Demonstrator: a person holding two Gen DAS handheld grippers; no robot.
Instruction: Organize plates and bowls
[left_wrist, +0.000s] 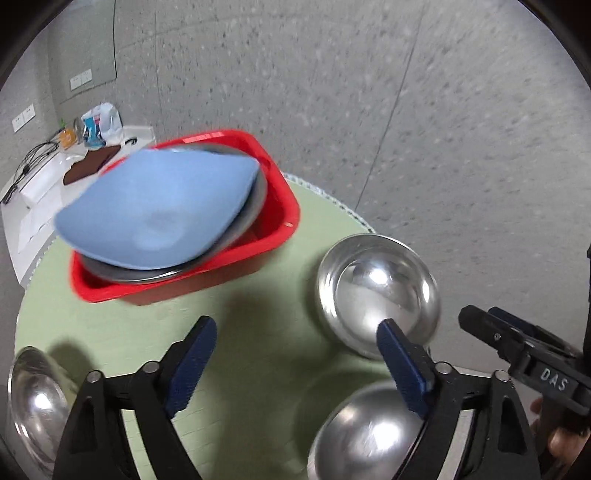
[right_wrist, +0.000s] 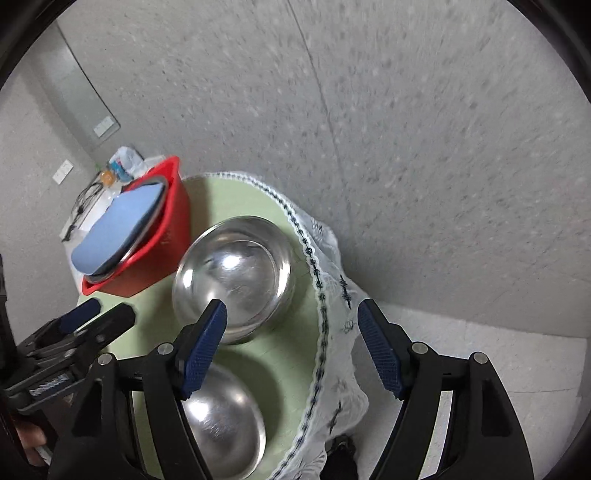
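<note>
A red basket (left_wrist: 280, 218) stands at the far side of the round green table (left_wrist: 258, 332). A light blue plate (left_wrist: 155, 214) leans in it on top of a steel plate (left_wrist: 255, 203). A steel bowl (left_wrist: 380, 295) sits right of the basket. A second steel bowl (left_wrist: 365, 435) lies near me and a third (left_wrist: 33, 398) at the left edge. My left gripper (left_wrist: 297, 332) is open and empty above the table. My right gripper (right_wrist: 291, 314) is open and empty over the far bowl (right_wrist: 236, 273) and the table edge. The basket (right_wrist: 170, 229), blue plate (right_wrist: 118, 229) and near bowl (right_wrist: 221, 421) also show there.
A white lace cloth (right_wrist: 332, 332) hangs over the table's right edge. A white side table (left_wrist: 44, 184) with cables, a brown object and bags stands at the back left. Grey speckled floor (left_wrist: 406, 110) surrounds the table.
</note>
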